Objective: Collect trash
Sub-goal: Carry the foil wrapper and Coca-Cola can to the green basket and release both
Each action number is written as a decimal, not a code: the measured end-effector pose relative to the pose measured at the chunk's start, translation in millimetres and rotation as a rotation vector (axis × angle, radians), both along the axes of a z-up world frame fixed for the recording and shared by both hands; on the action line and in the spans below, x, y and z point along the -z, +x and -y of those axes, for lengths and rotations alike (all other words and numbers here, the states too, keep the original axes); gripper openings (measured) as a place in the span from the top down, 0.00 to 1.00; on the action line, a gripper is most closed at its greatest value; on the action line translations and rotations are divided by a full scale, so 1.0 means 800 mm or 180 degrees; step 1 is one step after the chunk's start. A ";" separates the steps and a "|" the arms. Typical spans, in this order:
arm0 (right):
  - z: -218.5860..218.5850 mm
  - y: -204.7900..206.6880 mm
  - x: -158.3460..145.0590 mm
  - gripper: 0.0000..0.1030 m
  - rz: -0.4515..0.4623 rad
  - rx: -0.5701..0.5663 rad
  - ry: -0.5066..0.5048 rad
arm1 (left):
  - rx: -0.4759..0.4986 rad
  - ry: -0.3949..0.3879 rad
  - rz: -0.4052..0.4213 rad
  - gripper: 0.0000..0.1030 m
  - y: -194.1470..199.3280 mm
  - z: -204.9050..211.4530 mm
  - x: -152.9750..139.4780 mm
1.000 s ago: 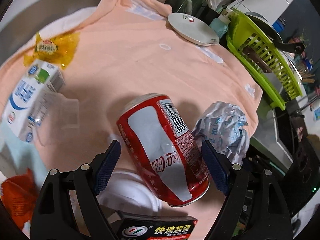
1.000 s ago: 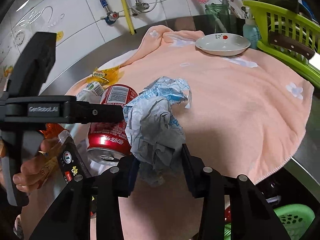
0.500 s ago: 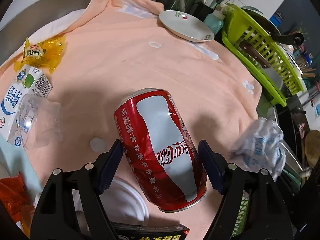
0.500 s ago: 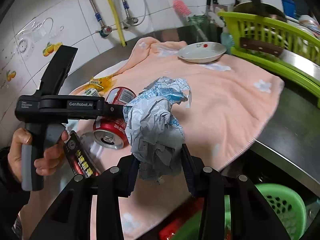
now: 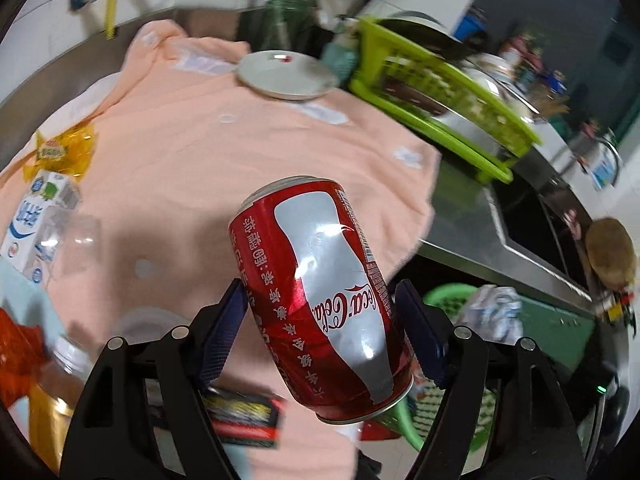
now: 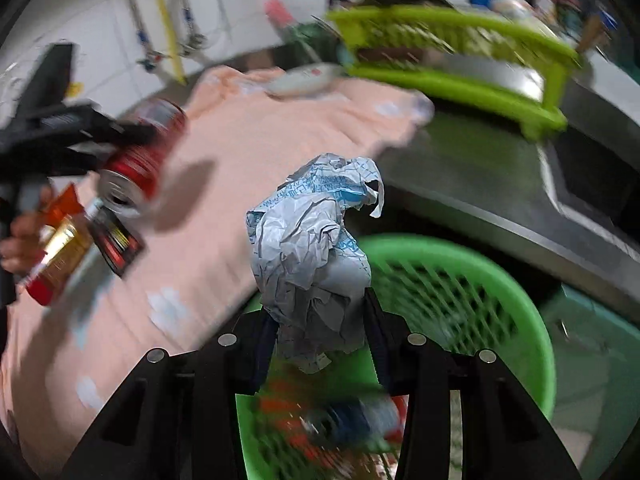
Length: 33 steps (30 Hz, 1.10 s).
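Note:
My left gripper (image 5: pixel 320 332) is shut on a red cola can (image 5: pixel 320 288) and holds it in the air above the peach towel (image 5: pixel 192 152). The can also shows at the left of the right wrist view (image 6: pixel 140 160). My right gripper (image 6: pixel 318 344) is shut on a crumpled grey and blue paper wad (image 6: pixel 312 256) and holds it over the green mesh basket (image 6: pixel 536 320), which holds some trash. The wad and basket also show low on the right of the left wrist view (image 5: pixel 494 312).
On the towel lie a milk carton (image 5: pixel 36 216), a yellow wrapper (image 5: pixel 60 152), a clear plastic cup (image 5: pixel 80 244), a bottle (image 5: pixel 52 392), a black and red pack (image 5: pixel 244 416) and a white plate (image 5: pixel 286 74). A lime dish rack (image 5: pixel 440 92) and a steel sink (image 5: pixel 532 232) stand to the right.
Both grippers have lifted their loads off the towel and swung right. The paper wad has gone from the towel's edge to above the green basket. The can has risen and turned toward the counter edge.

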State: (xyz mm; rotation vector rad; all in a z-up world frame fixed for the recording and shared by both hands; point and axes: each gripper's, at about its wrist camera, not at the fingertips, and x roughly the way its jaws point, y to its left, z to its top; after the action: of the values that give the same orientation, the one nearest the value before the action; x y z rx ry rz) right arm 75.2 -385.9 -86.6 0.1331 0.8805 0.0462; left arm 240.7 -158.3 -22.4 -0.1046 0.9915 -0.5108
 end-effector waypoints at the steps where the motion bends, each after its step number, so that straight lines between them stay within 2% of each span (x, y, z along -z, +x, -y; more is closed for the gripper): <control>1: 0.011 -0.010 0.008 0.59 -0.0068 0.0099 -0.0005 | 0.0075 -0.0010 0.0006 0.28 -0.010 0.011 -0.002; 6: 0.052 -0.039 0.029 0.43 -0.0241 0.0393 0.0104 | 0.0366 -0.0026 -0.0004 0.28 -0.046 0.056 -0.002; 7: 0.059 -0.044 0.030 0.34 -0.0247 0.0449 0.0079 | 0.0412 -0.0016 -0.0020 0.28 -0.052 0.065 0.001; 8: 0.064 -0.049 0.031 0.31 -0.0232 0.0485 0.0077 | 0.0444 -0.0009 -0.0033 0.28 -0.056 0.072 0.003; 10: 0.070 -0.058 0.029 0.30 -0.0189 0.0522 0.0108 | 0.0537 0.0021 -0.0075 0.28 -0.067 0.091 0.009; 13: 0.079 -0.072 0.023 0.22 -0.0110 0.0599 0.0118 | 0.0646 0.0085 -0.0144 0.28 -0.080 0.117 0.022; 18: 0.087 -0.092 0.012 0.21 -0.0018 0.0630 0.0112 | 0.0778 0.0167 -0.0266 0.27 -0.091 0.158 0.047; 25: 0.089 -0.116 0.004 0.19 0.0068 0.0636 -0.0072 | 0.0864 0.0194 -0.0516 0.26 -0.099 0.201 0.086; 29: 0.092 -0.124 0.005 0.19 0.0083 0.0650 -0.0064 | 0.0899 0.0150 -0.0642 0.26 -0.103 0.217 0.100; 33: 0.096 -0.126 0.006 0.19 0.0088 0.0690 -0.0014 | 0.0913 0.0168 -0.0659 0.25 -0.109 0.218 0.105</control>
State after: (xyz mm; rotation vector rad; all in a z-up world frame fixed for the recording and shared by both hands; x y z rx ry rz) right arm -25.9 -463.0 -91.2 0.2226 0.8344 -0.1556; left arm 153.2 -332.8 -106.2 0.0340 1.2303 -0.7463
